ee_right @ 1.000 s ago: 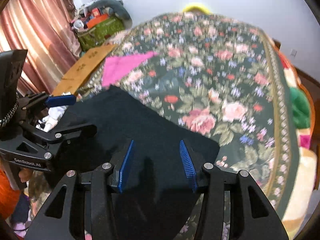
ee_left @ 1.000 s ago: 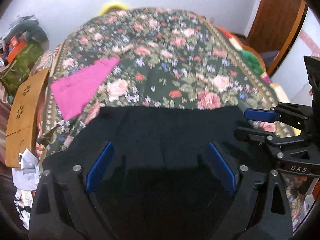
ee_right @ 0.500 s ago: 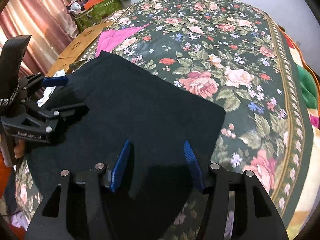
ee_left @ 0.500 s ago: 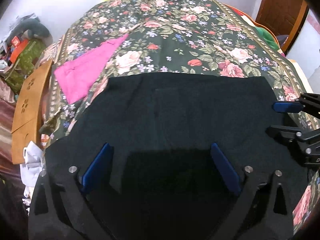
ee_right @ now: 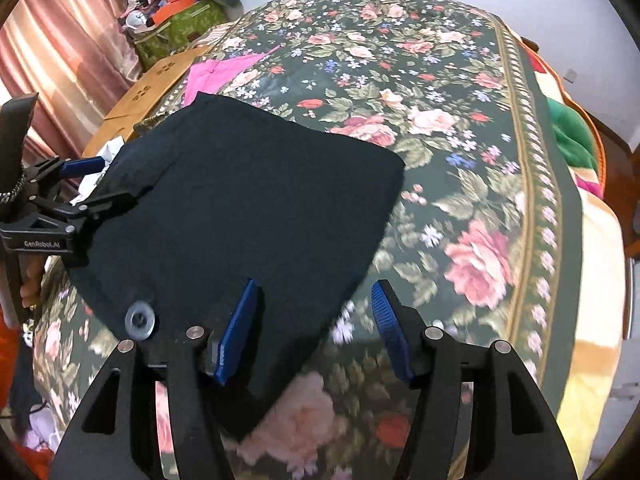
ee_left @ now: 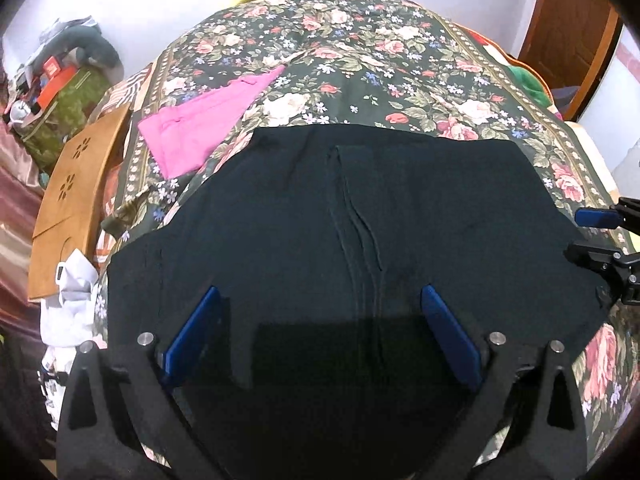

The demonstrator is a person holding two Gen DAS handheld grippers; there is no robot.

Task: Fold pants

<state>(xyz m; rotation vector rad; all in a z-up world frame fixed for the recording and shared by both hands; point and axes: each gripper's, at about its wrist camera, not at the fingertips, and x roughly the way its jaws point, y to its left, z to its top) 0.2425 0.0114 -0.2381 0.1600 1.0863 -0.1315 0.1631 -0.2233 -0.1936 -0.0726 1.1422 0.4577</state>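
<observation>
Black pants (ee_left: 360, 220) lie folded flat on the floral bedspread (ee_left: 380, 60). My left gripper (ee_left: 320, 292) hovers over their near part, open wide, with nothing pinched between its blue pads. In the right wrist view the pants (ee_right: 248, 208) fill the left half, with a metal ring (ee_right: 140, 320) near their near edge. My right gripper (ee_right: 315, 283) stands open astride their right edge, left finger over the cloth and right finger over the bedspread (ee_right: 460, 140). Each gripper shows at the other view's side: the left gripper (ee_right: 116, 181) and the right gripper (ee_left: 576, 233).
A pink cloth (ee_left: 208, 132) lies beyond the pants at the left. A wooden board (ee_left: 72, 200) and white cloth (ee_left: 72, 292) sit off the bed's left side, with a clutter pile (ee_right: 180, 8) and curtain (ee_right: 60, 52) behind. A green cloth (ee_right: 572, 136) lies at the bed's right edge.
Both grippers have drawn back towards the near edge, so more of the pants shows. The right gripper's jaws have widened, and its right finger now hangs off the cloth.
</observation>
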